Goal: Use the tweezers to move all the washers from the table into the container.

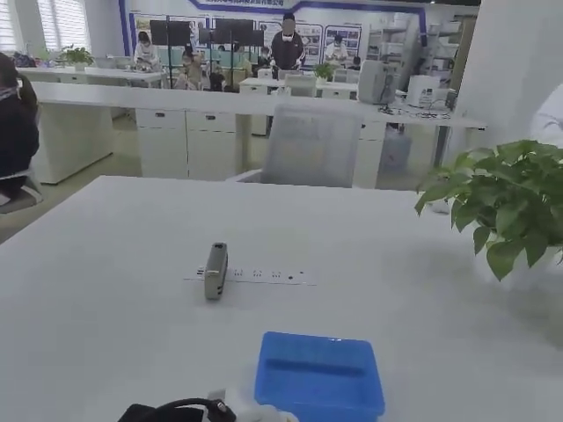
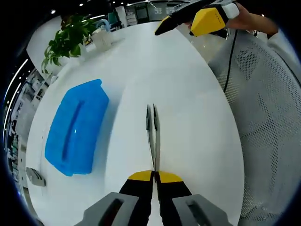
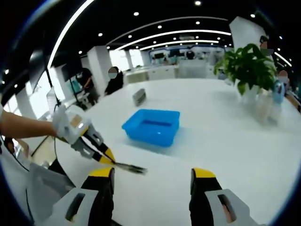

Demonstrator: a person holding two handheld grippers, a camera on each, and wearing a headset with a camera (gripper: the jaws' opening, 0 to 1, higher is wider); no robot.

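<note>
**Left gripper clamped on tweezers; right gripper open and unloaded**

Left gripper (image 2: 154, 176): fingers closed tight on the butt end of the tweezers (image 2: 153, 136). The two tweezer arms run forward nearly together over the white table (image 2: 188, 94). Whether the tips touch the surface cannot be determined.

The blue container (image 2: 75, 128) sits on the table just left of the tweezers in the left gripper view. It appears in front of the person in the head view.

Right gripper (image 3: 151, 173): fingers spread wide, nothing between them or touching them.

The right gripper view alone shows the left gripper from outside, with the tweezers projecting level. The head view alone shows a grey device (image 1: 215, 270) beyond the container.
</note>
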